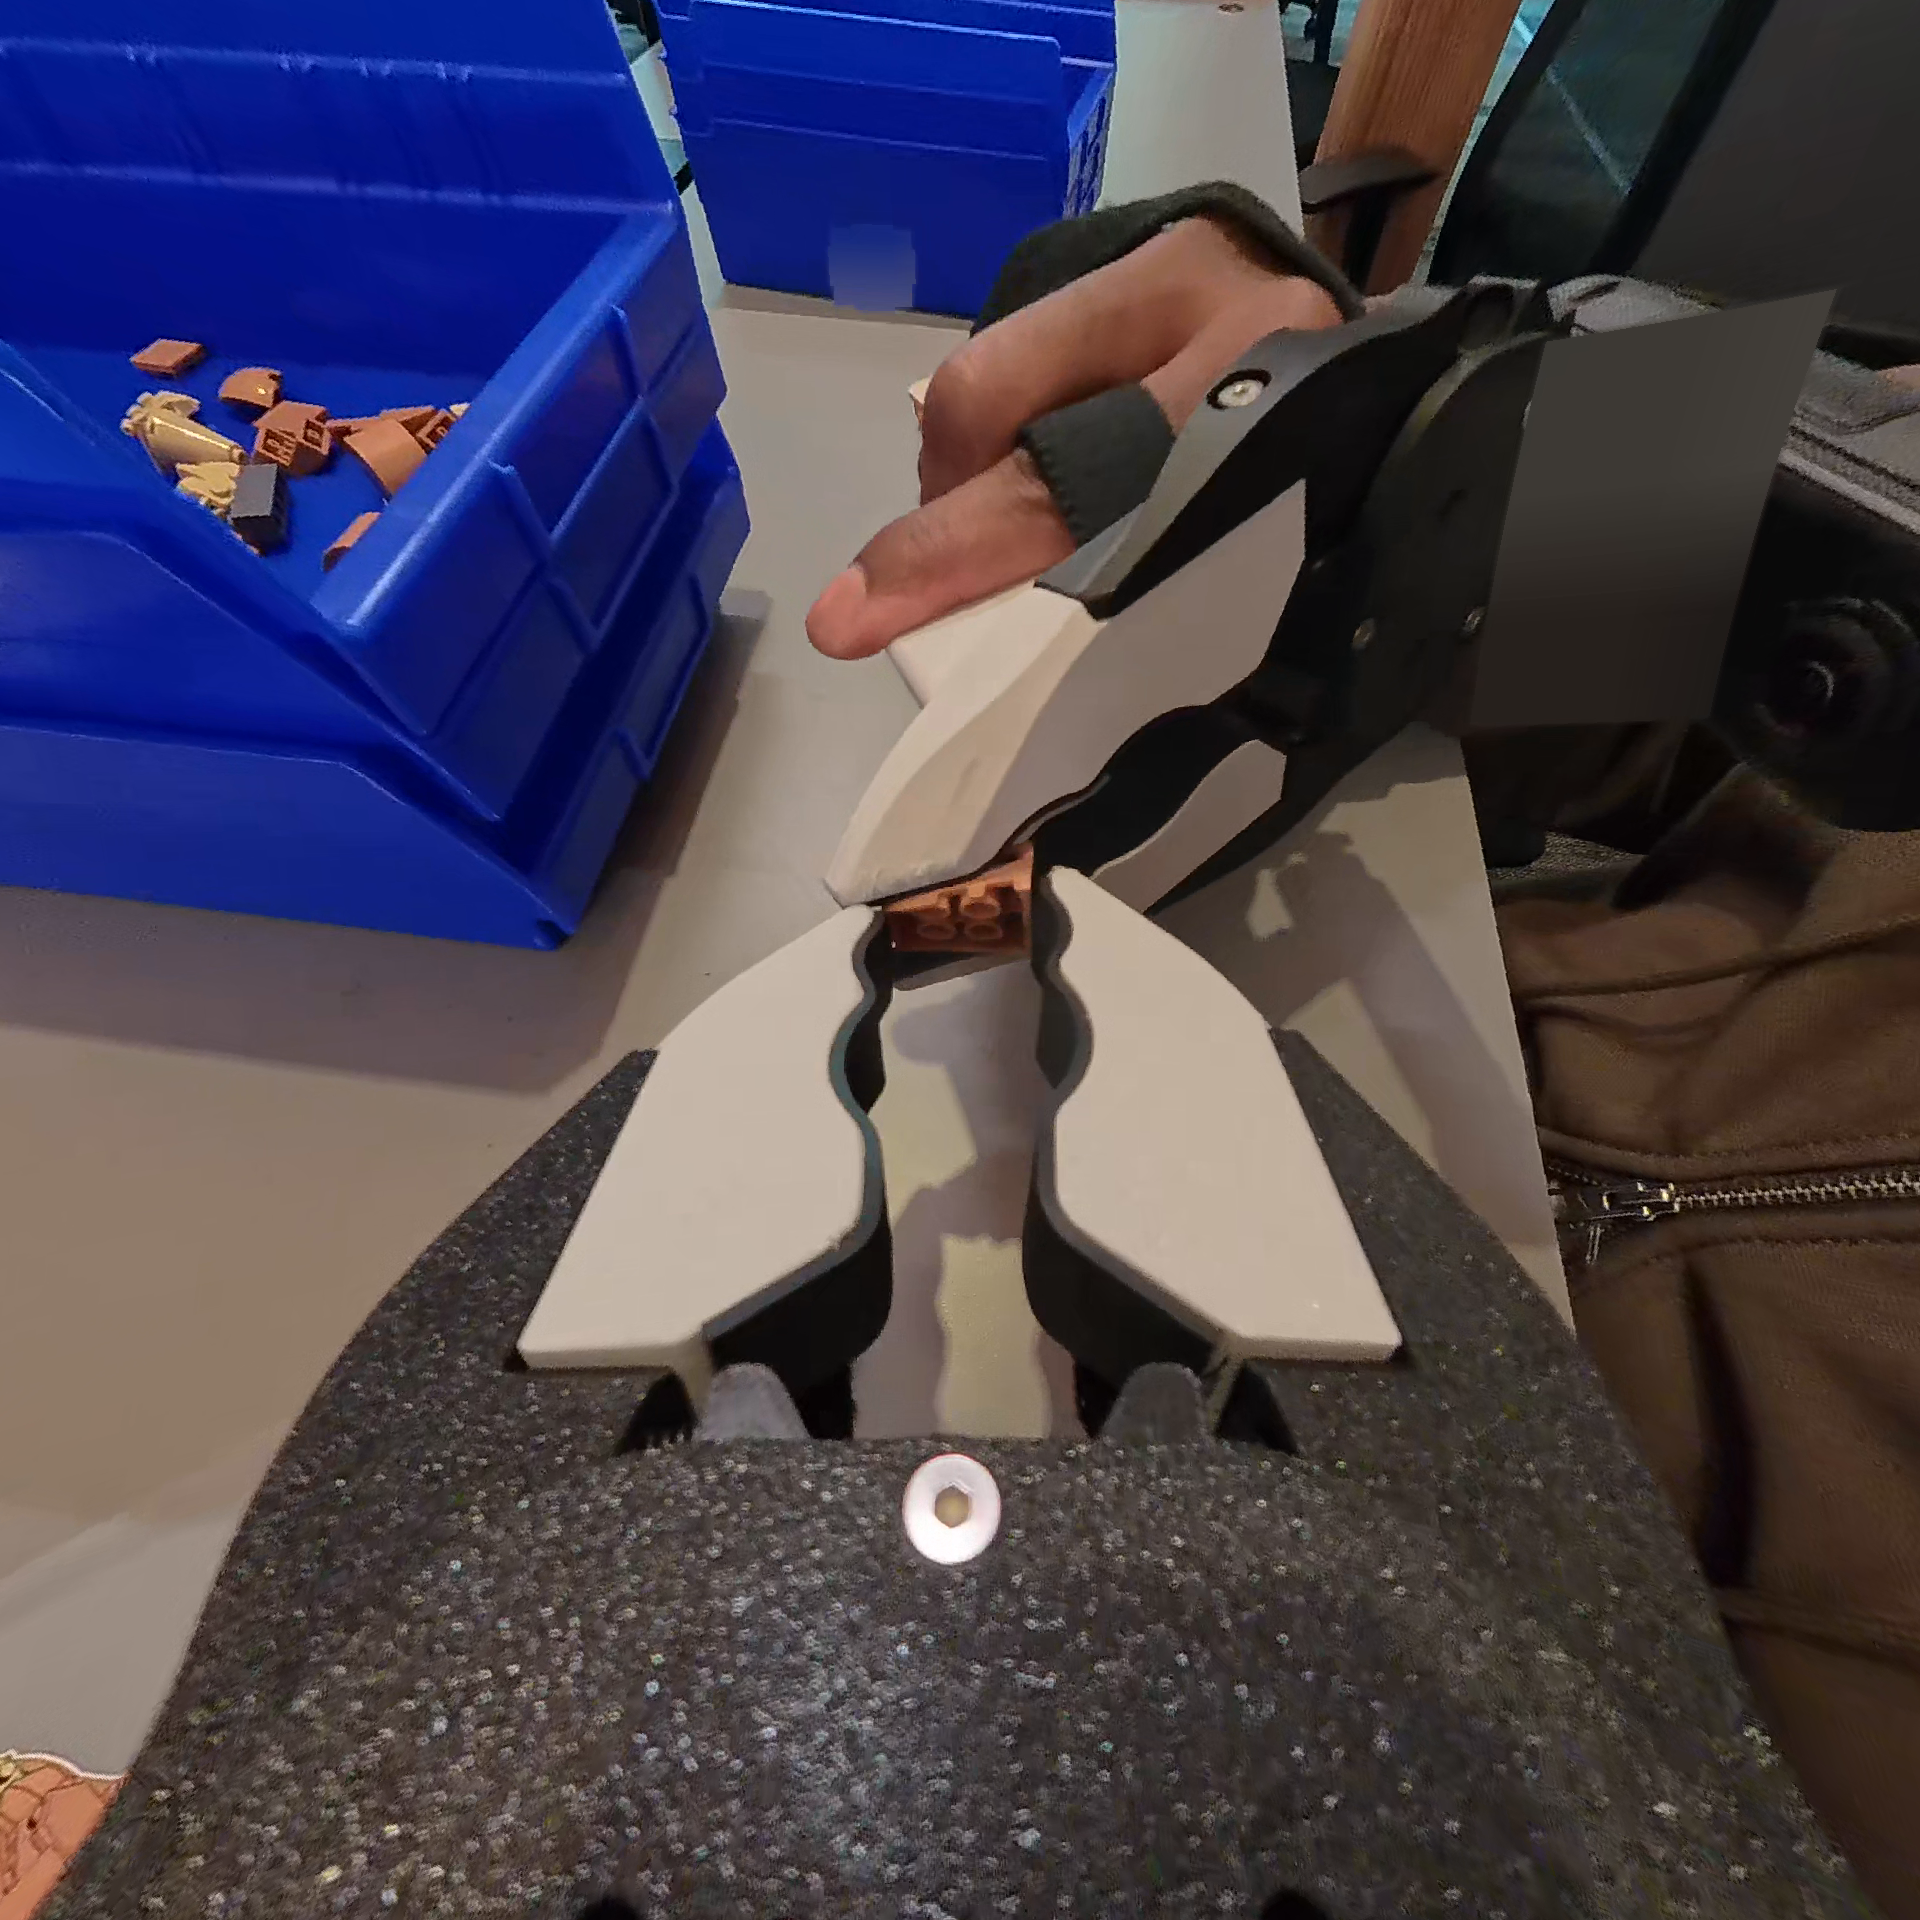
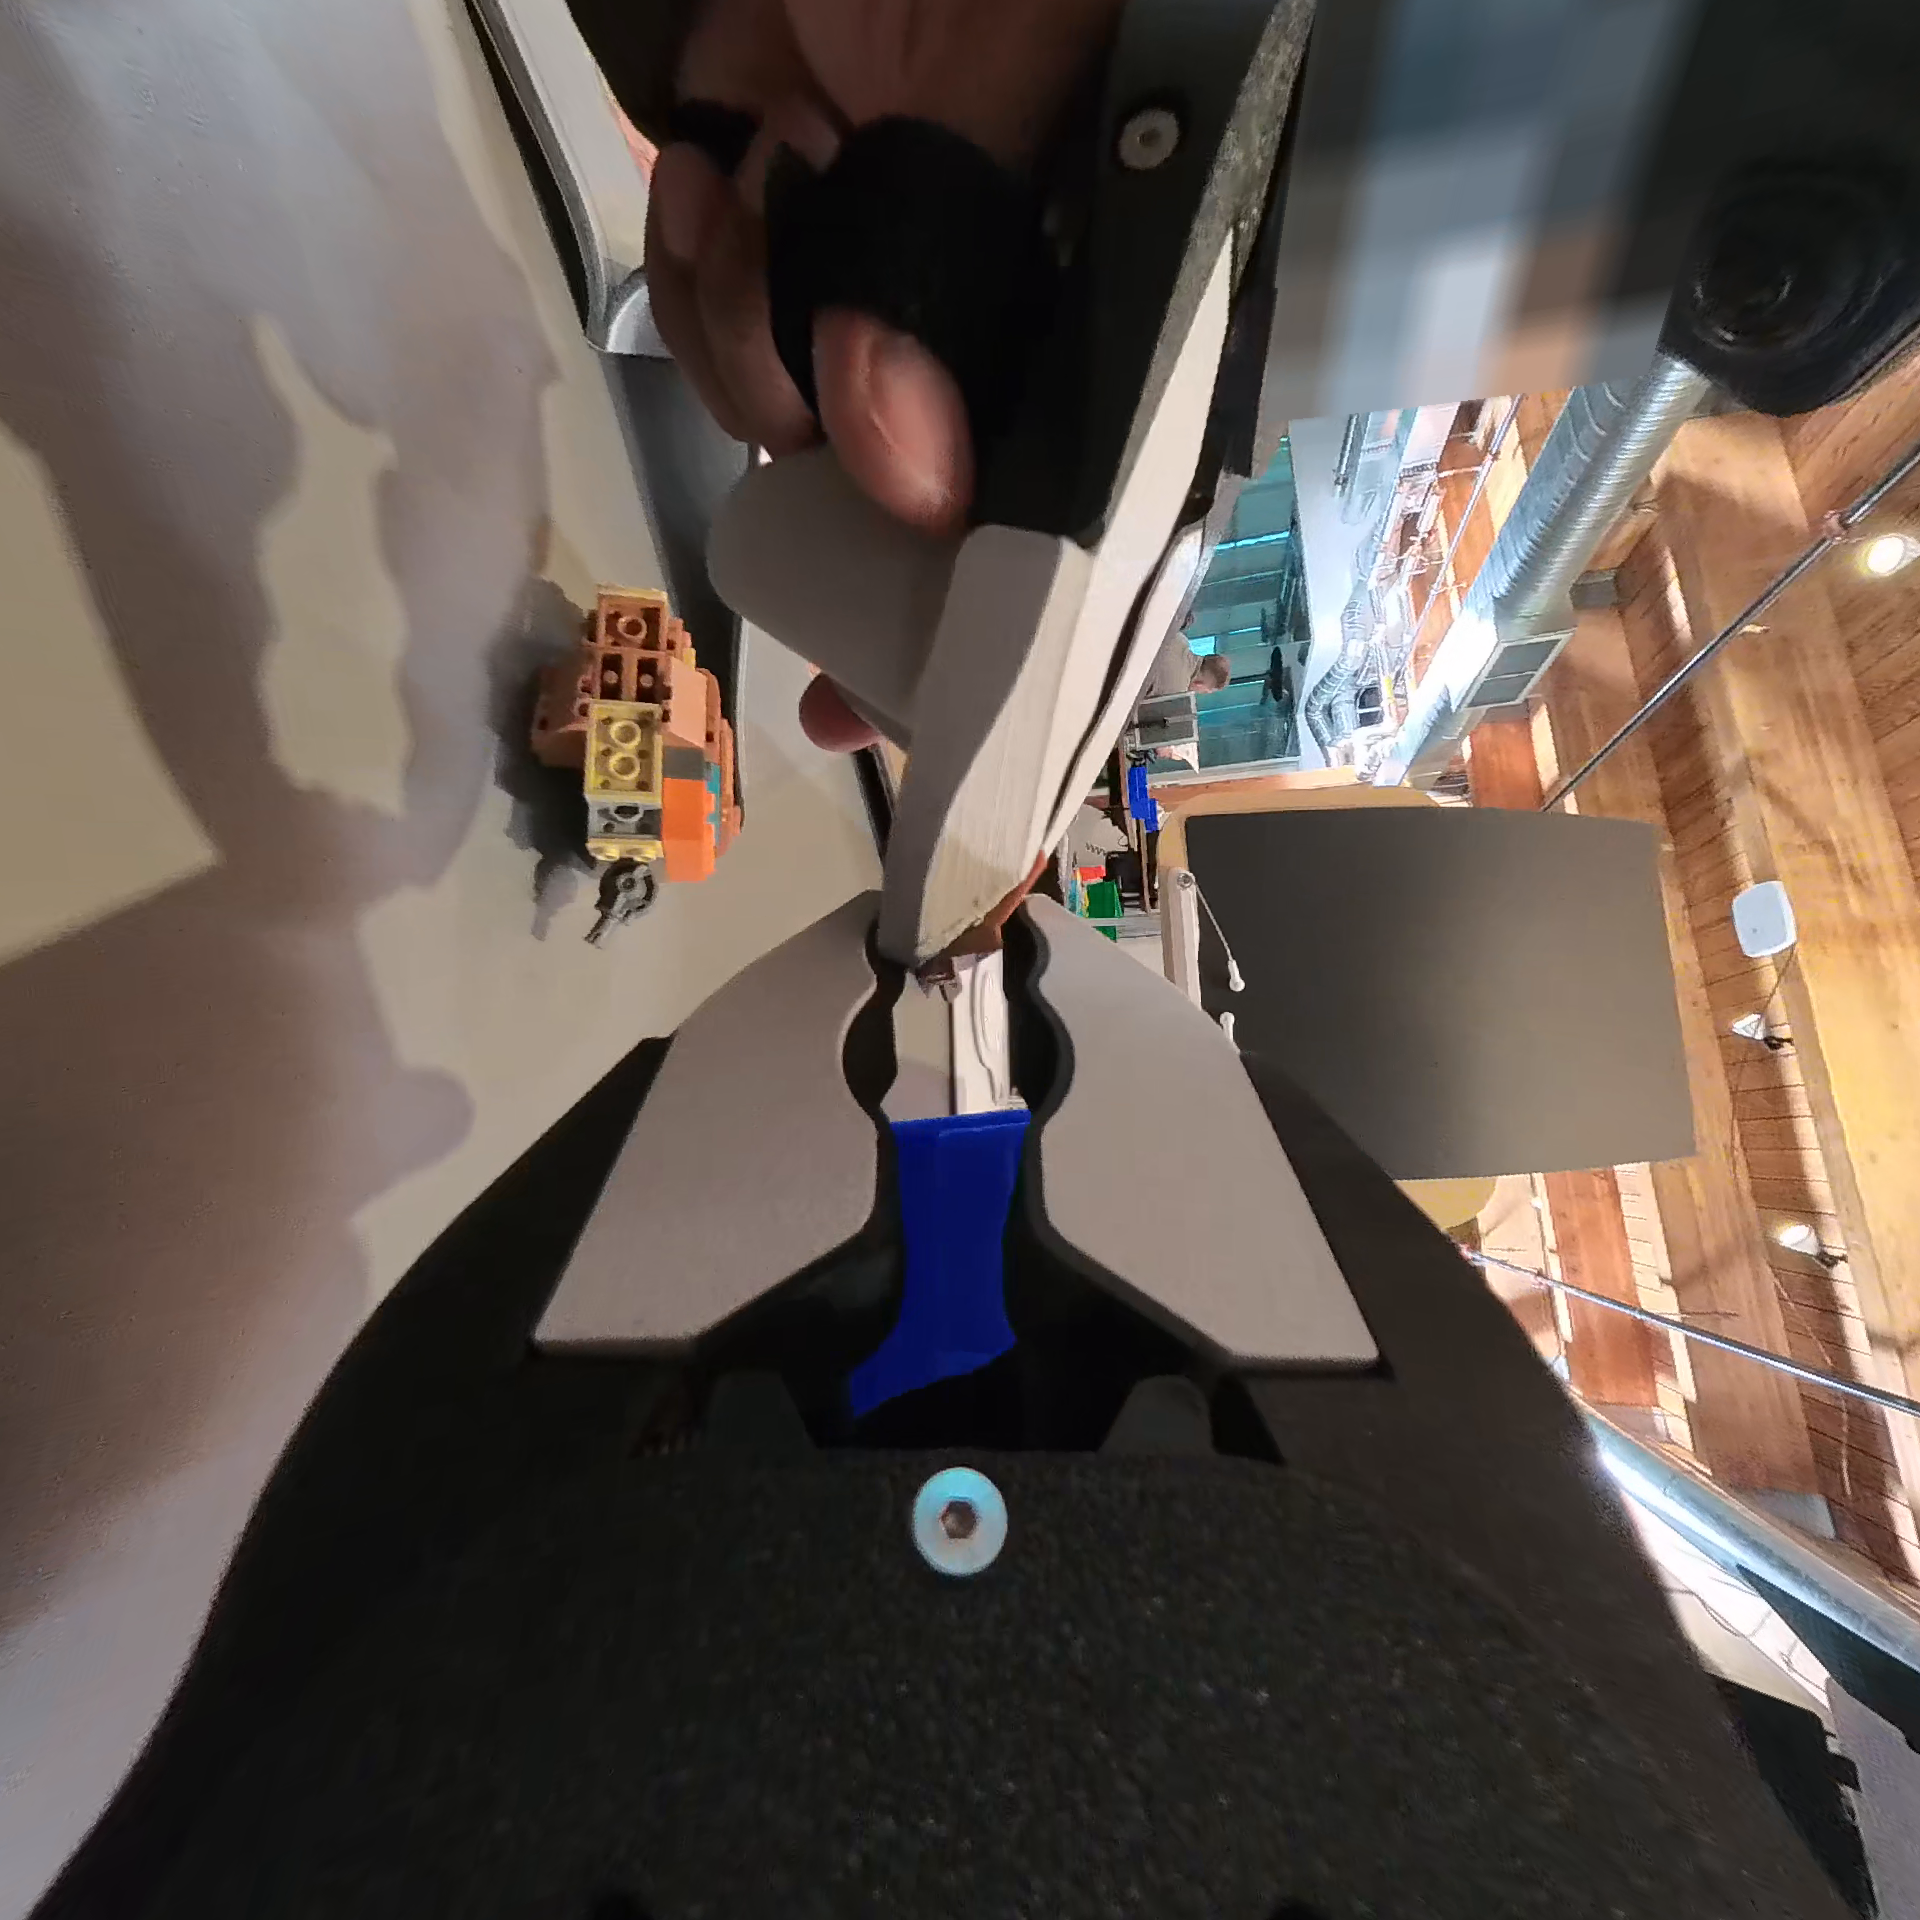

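- A blue plastic bin (image 1: 436,582), glossy and ribbed, stands at the left on the grey counter (image 1: 260,1143); loose brown, tan and grey bricks (image 1: 281,436) lie inside.
- In the right wrist view, a small brick model (image 2: 634,738) of brown, yellow and orange pieces rests on the counter, apart from both grippers.
- The left gripper (image 1: 961,920), its matte grey fingers wavy-edged, is clamped on a brown studded brick (image 1: 956,920), held above the counter.
- The right gripper (image 1: 935,883) meets the same brick from above; whether it grips the brick, or another piece on it, cannot be told.
- Judged from this, a steady left hold and squarely aligned studs would suit a firm press.
- A hand (image 1: 1070,416) in a fingerless black glove holds the right gripper.
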`<state>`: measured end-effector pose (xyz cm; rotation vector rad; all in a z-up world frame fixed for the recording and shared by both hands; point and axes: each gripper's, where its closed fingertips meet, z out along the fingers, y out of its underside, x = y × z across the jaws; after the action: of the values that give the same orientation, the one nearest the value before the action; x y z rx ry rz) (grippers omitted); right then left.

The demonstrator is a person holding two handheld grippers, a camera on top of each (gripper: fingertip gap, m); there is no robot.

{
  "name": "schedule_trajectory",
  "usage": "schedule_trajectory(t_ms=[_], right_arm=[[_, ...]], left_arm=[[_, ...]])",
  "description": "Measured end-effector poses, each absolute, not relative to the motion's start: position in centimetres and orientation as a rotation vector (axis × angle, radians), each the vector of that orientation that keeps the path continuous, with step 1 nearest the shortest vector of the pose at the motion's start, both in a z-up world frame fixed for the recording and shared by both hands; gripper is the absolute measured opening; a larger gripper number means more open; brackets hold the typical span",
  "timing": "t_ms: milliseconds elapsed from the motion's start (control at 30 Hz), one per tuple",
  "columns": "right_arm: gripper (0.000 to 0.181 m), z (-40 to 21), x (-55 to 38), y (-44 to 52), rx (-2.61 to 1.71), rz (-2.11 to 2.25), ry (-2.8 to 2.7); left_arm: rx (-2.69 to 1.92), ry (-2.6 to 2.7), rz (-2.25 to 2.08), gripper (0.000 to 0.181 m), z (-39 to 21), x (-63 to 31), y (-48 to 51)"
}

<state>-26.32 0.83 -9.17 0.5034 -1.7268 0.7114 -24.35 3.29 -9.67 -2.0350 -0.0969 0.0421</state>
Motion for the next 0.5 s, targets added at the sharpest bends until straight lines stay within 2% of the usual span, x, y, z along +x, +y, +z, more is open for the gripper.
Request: schedule_trajectory(t_ms=[500], right_arm=[[0.019, -9.17, -25.84, 0.85, 0.604, 0.630, -1.654]], left_arm=[[-2.095, 0.024, 0.136, 0.026, -10.07, -24.03, 2.92]])
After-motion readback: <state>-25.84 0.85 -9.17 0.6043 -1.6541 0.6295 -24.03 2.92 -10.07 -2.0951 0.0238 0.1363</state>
